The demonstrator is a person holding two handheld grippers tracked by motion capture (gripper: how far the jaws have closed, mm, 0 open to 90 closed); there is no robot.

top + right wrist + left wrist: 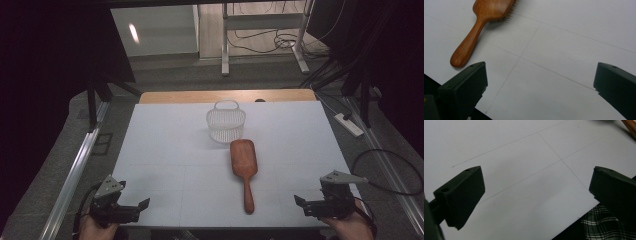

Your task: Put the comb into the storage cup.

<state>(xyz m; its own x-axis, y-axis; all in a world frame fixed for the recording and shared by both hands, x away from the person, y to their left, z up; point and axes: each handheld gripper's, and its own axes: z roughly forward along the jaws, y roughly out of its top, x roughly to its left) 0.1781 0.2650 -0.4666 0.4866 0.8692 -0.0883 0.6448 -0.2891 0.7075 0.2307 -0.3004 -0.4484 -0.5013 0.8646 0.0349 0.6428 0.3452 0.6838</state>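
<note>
The wooden hairbrush (pixel 243 168) lies bristles-down just in front of the white basket (pixel 226 123), stiff and light by its look, best taken by its slim handle, while the left gripper (pixel 141 206) and right gripper (pixel 301 202) wait nearer the bench edge, fingers wide and empty.

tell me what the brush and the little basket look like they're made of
Brush: looks like wood, reddish-brown with a smooth, slightly glossy finish; faint grain and a sheen on the handle in the right gripper view. Bristles peek out under the head; their material is unclear.
Basket: probably clear or whitish plastic, since thin ribbed walls let the table show through.
</note>
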